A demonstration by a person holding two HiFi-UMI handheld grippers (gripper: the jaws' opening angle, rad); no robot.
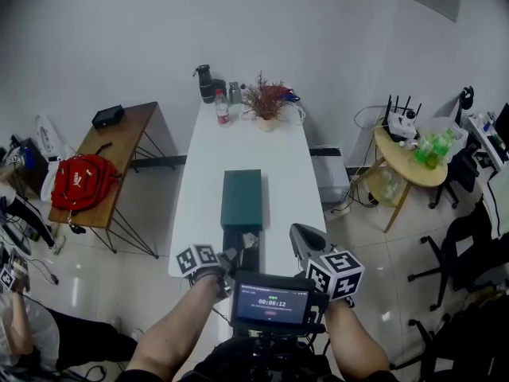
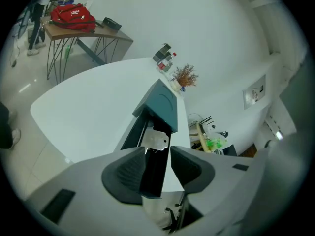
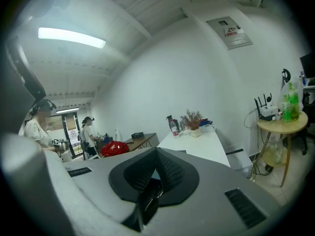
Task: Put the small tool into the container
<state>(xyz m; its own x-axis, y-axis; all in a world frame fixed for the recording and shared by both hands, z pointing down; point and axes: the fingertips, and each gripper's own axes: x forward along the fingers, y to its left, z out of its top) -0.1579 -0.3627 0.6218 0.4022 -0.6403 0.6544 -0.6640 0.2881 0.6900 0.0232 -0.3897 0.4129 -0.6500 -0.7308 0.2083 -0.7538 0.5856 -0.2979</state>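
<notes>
A dark green box-shaped container (image 1: 241,191) (image 2: 165,102) lies in the middle of the white table (image 1: 203,173). Its black drawer (image 1: 237,235) (image 2: 132,132) is slid out toward me. A small flat silvery tool (image 1: 249,239) (image 2: 155,138) lies inside the drawer, free of both grippers. My left gripper (image 1: 231,255) (image 2: 157,151) is shut on the drawer's near end wall, which fills the gap between its jaws. My right gripper (image 1: 299,234) (image 3: 156,156) hangs off the table's near right corner, tilted upward, its pads pressed together with nothing between them.
Bottles (image 1: 221,106) and a dried plant (image 1: 266,102) stand at the table's far end. A wooden side table with a red backpack (image 1: 82,181) is at the left. At the right stands a round table (image 1: 409,161), with office chairs behind it. A person sits at the lower left.
</notes>
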